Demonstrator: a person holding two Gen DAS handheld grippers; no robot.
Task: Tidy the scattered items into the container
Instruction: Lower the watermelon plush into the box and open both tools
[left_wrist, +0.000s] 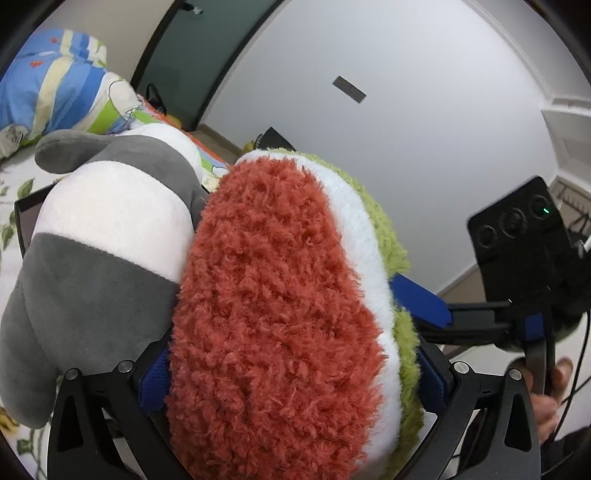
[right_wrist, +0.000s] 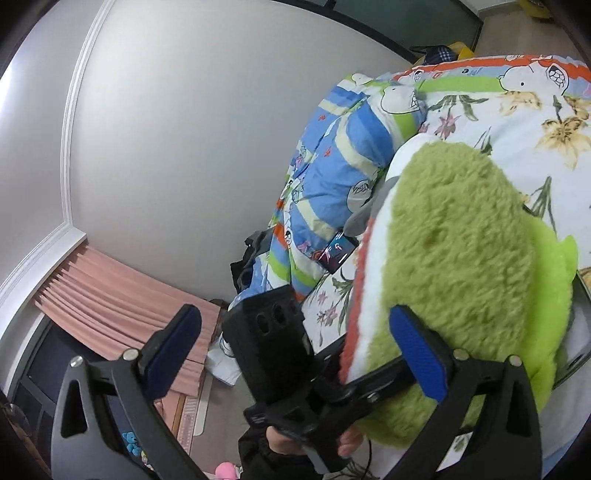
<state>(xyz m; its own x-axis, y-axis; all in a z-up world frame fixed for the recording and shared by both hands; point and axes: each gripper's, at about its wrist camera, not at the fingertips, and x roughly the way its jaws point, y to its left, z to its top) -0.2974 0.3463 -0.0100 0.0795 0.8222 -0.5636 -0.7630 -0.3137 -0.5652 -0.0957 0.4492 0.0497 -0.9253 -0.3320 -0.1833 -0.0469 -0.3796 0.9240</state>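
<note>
Your left claw (left_wrist: 295, 376) is clamped on the watermelon plush (left_wrist: 280, 314), its blue pads pressed into the flanks: one against the red fuzzy face, the other against the green rind. The plush's long axis runs straight out from the claw, away from you and slightly up, so it stands well proud of the fingertips. Pressed against its left side is the grey-and-white plush (left_wrist: 103, 251), which overhangs the dark container (left_wrist: 26, 218), whose rim just peeks out behind it on the bed (left_wrist: 14, 184).

So the container lies forward and to the left of your left claw, and the held plush's far end is already nearest to it. I judge the drop calls for tipping that long axis down and leftwards over the rim.

Your right claw (right_wrist: 295, 354) is spread wide and holds nothing; its right finger only rests beside the green rind (right_wrist: 461, 258). The left hand is the nearer one for this placement.
</note>
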